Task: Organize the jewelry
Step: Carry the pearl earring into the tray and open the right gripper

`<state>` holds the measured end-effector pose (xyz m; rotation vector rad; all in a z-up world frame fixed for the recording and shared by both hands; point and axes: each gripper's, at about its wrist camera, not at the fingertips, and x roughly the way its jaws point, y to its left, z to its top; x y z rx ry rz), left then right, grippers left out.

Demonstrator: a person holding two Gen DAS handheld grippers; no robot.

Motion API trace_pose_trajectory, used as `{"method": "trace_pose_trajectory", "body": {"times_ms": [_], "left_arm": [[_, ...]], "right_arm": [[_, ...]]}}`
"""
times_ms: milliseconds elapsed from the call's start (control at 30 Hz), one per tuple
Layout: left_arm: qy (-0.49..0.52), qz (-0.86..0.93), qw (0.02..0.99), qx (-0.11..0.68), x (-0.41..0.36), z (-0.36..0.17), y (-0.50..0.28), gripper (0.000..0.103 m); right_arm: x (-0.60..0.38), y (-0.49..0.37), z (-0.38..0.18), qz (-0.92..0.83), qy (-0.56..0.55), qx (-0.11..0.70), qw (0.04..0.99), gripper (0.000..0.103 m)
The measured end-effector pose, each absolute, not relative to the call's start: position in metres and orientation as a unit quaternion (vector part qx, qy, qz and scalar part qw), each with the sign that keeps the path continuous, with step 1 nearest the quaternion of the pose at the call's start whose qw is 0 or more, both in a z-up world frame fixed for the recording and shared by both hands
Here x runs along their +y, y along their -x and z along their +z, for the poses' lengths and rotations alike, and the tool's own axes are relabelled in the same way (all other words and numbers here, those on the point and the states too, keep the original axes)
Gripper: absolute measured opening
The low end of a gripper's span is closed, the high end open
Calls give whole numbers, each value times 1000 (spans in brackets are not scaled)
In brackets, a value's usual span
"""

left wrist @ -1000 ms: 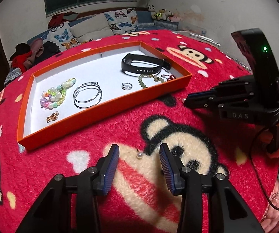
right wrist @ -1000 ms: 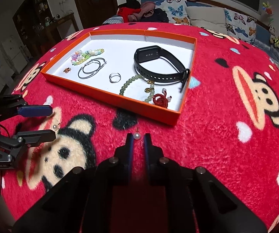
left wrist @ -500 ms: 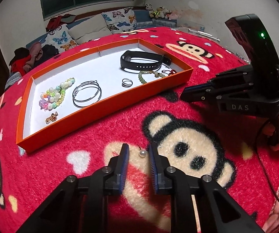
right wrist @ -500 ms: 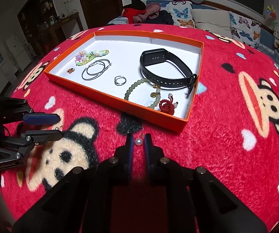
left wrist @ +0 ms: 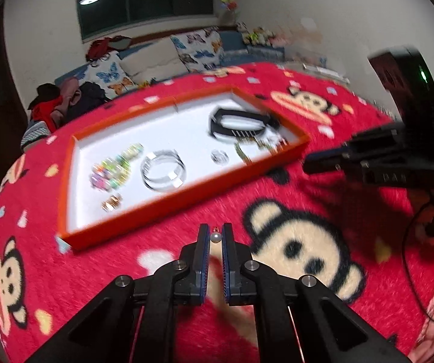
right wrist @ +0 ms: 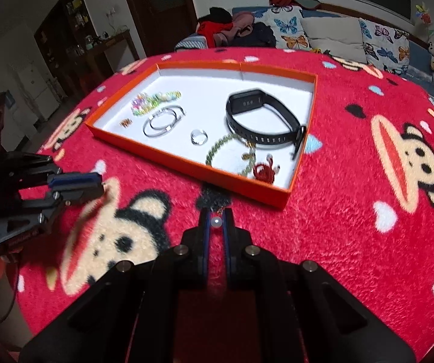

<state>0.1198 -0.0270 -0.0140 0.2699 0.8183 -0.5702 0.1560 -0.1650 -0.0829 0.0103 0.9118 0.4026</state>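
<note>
My left gripper (left wrist: 215, 236) is shut on a pearl earring (left wrist: 215, 237) and holds it above the red blanket, near the front wall of the orange tray (left wrist: 168, 208). My right gripper (right wrist: 216, 219) is shut on a second pearl earring (right wrist: 216, 221), close to the tray's near wall (right wrist: 241, 186). The tray holds a black wristband (right wrist: 262, 121), a green bead bracelet (right wrist: 223, 148), a red charm (right wrist: 263, 172), a silver ring (right wrist: 199, 136), hoop earrings (right wrist: 164, 121), a pastel bead bracelet (right wrist: 153, 101) and a small gold piece (right wrist: 125, 123).
The red monkey-print blanket (right wrist: 368, 181) covers the whole surface. The right gripper shows in the left wrist view (left wrist: 313, 163), the left gripper in the right wrist view (right wrist: 103, 186). Pillows and clothes (right wrist: 241, 30) lie on a sofa behind.
My left gripper has closed from wide open onto the pearl earring and lifted it off the blanket toward the tray. My right gripper stays shut on its earring and has moved nearer the tray.
</note>
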Motion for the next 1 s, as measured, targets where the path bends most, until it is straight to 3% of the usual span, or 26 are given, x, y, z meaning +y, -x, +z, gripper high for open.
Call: {"method": "trace_pose_trajectory", "body": {"times_ms": [200,467,1000], "left_arm": [[-100,-251,887,373,-15,9,-151,7],[-66,-231,881,407,-11,-10,-202,7],[-51,-207,880,425,-6,-23,-210,9]], "right_arm": [[-154,-172,-66,209,-6,409,888,8],[-135,-207,-75,221,-9,417,881,9],[-131,-216,-88,218,-19,438,872,12]]}}
